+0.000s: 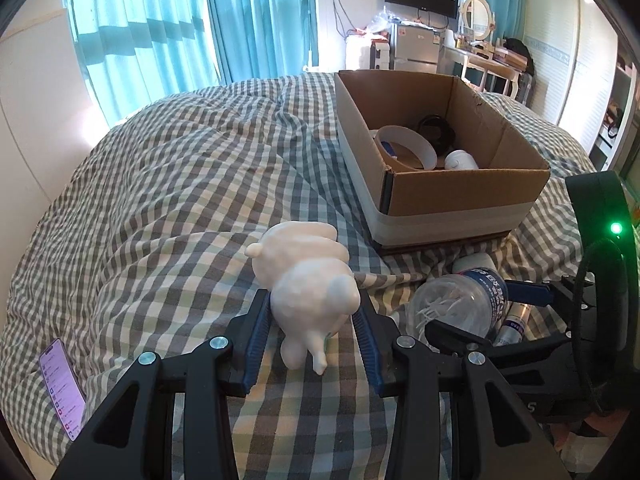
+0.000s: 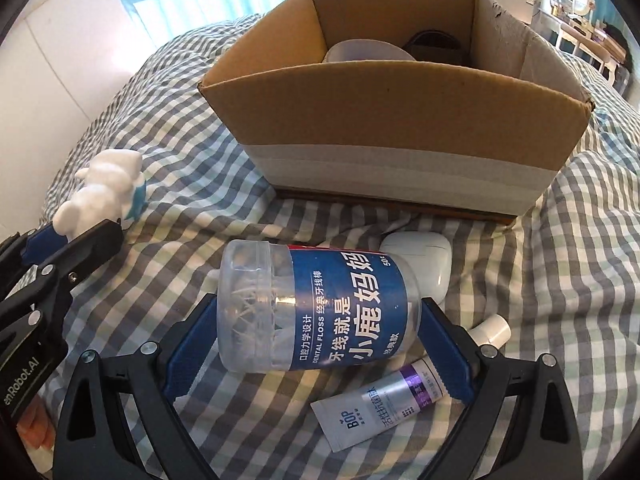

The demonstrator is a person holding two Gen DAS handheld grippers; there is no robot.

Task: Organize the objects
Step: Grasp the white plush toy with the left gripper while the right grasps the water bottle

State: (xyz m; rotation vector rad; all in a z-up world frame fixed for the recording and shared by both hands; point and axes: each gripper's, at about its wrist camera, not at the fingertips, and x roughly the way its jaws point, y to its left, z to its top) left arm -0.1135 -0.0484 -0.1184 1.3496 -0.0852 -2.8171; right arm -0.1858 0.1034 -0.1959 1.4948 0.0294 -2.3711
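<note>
- Cardboard box (image 1: 460, 188): the collecting point, standing on the bed at about 1 o'clock in the left wrist view and 12 o'clock in the right wrist view. Already inside it: a wide roll of white tape (image 1: 404, 146), a dark round item (image 1: 436, 128) behind the roll that I cannot identify, and a small white container (image 1: 460, 160) at the roll's 4 o'clock. Judged as the part of the sorting already done.
- White figurine (image 1: 304, 280): clamped between the blue pads of the left tongs (image 1: 310, 320), at a narrow setting that fits its body. It sits low over the checked quilt (image 1: 180, 184), at the box's 8 o'clock and outside it; whether it touches the quilt cannot be told.
- Dental floss pick jar (image 2: 320, 308): clear plastic with a blue label, lying on its side on the quilt at 6 o'clock of the box. The right tongs (image 2: 320, 340) stand wide, one pad at each end of the jar; whether the pads press on it yet cannot be told.
- White earbud case (image 2: 420, 256): on the quilt, touching the jar at its 2 o'clock, untouched by either tongs.
- Silver and purple BOP tube (image 2: 384, 396): flat on the quilt at the jar's 5 o'clock, its cap under the right-hand pad.
- Small white cap or tube end (image 2: 492, 330): at the jar's 3 o'clock, only partly seen.
- Smartphone (image 1: 62, 388): screen lit, on the quilt at 8 o'clock in the left wrist view, well apart from the rest.
- Estimate: roughly three things boxed, and five or six left on the bed.
</note>
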